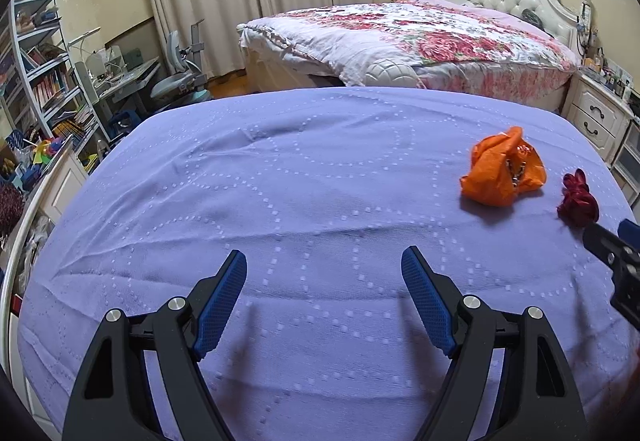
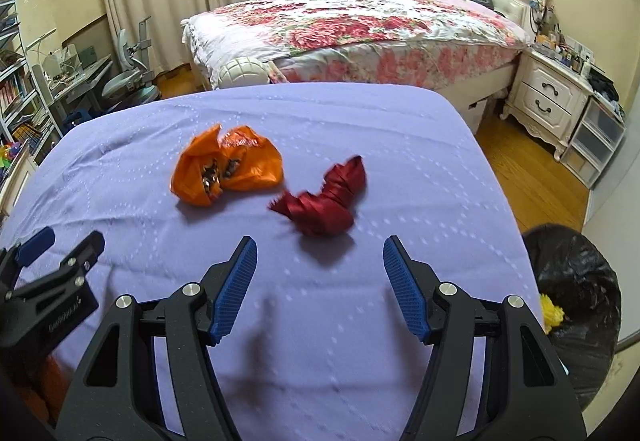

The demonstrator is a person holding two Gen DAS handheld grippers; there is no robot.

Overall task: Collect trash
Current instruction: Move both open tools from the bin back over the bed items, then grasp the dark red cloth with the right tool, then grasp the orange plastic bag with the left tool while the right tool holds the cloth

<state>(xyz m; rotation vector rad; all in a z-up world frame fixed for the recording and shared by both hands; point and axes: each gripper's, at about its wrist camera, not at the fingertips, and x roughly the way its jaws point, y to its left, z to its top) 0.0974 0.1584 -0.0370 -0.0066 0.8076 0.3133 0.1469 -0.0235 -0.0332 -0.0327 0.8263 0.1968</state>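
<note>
A crumpled orange plastic bag (image 2: pixel 224 169) with dark scraps inside lies on the purple cloth (image 2: pixel 320 321). A dark red crumpled ribbon (image 2: pixel 326 203) lies just right of it. Both also show in the left wrist view, the bag (image 1: pixel 504 169) and the ribbon (image 1: pixel 578 201) at the far right. My right gripper (image 2: pixel 320 259) is open and empty, just short of the ribbon. My left gripper (image 1: pixel 324 271) is open and empty over bare cloth, left of both items; it also shows in the right wrist view (image 2: pixel 62 243).
A bin lined with a black bag (image 2: pixel 576 305), with something yellow inside, stands on the floor at the right edge of the purple surface. A floral bed (image 2: pixel 360 25) and a white nightstand (image 2: pixel 548 101) lie beyond. Shelves and a desk (image 1: pixel 60 81) fill the left.
</note>
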